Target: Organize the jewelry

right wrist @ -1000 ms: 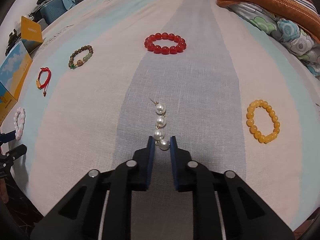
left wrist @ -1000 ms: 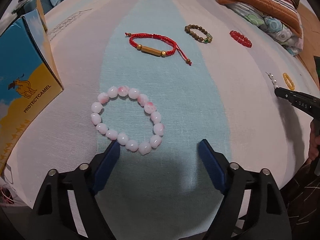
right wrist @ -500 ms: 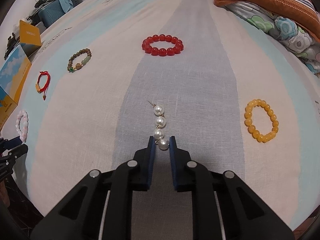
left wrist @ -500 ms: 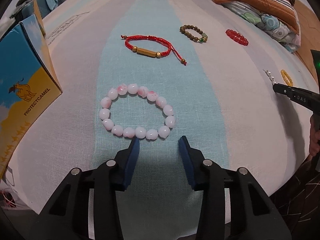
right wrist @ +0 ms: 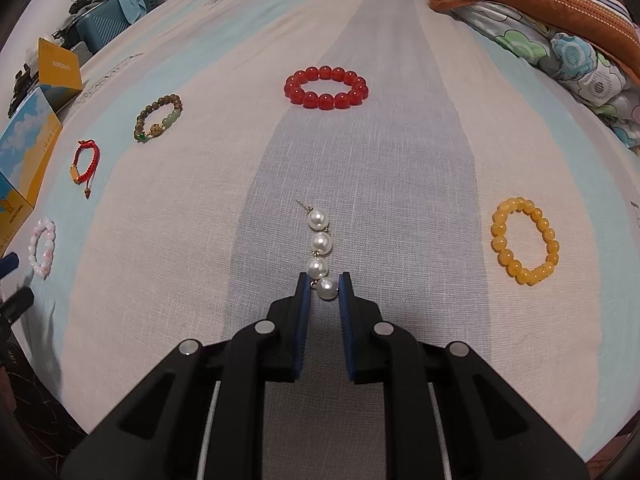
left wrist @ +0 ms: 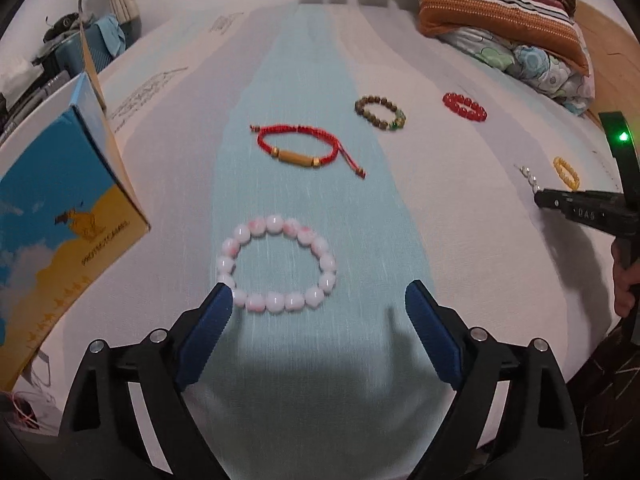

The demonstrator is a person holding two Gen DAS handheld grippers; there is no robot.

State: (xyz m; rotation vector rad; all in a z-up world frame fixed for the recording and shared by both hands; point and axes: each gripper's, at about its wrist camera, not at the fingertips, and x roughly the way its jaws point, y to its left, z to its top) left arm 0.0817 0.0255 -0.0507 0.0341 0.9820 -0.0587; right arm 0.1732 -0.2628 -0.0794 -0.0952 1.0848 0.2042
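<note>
A pink-and-white bead bracelet (left wrist: 276, 223) lies flat on the striped bedsheet (left wrist: 320, 80). My left gripper (left wrist: 318, 294) is just behind it with its jaws opening wide. The left fingertip is at the bracelet's near-left bead and no pad presses on it. My right gripper (right wrist: 325, 280) is shut on the lowest pearl of a pearl drop earring (right wrist: 320, 242), which trails forward on the sheet. In the left wrist view, the right gripper (left wrist: 560, 200) is at the far right. A red cord bracelet (left wrist: 298, 156), a brown-green bead bracelet (left wrist: 376, 99), a red bead bracelet (right wrist: 326, 101) and a yellow bead bracelet (right wrist: 500, 232) lie spread apart.
A blue-and-yellow carton (left wrist: 60, 220) stands at the bed's left edge, close to the pink bracelet. Folded quilts and a striped pillow (left wrist: 500, 20) fill the far right corner. A blue suitcase (right wrist: 104, 24) stands beyond the bed. A person's hand (left wrist: 622, 284) grips the right tool.
The left jaws narrowed behind the pink bracelet, then spread wide again, and the bracelet now lies slightly reshaped. The left view has tipped up a little. The right gripper and pearls have not moved.
</note>
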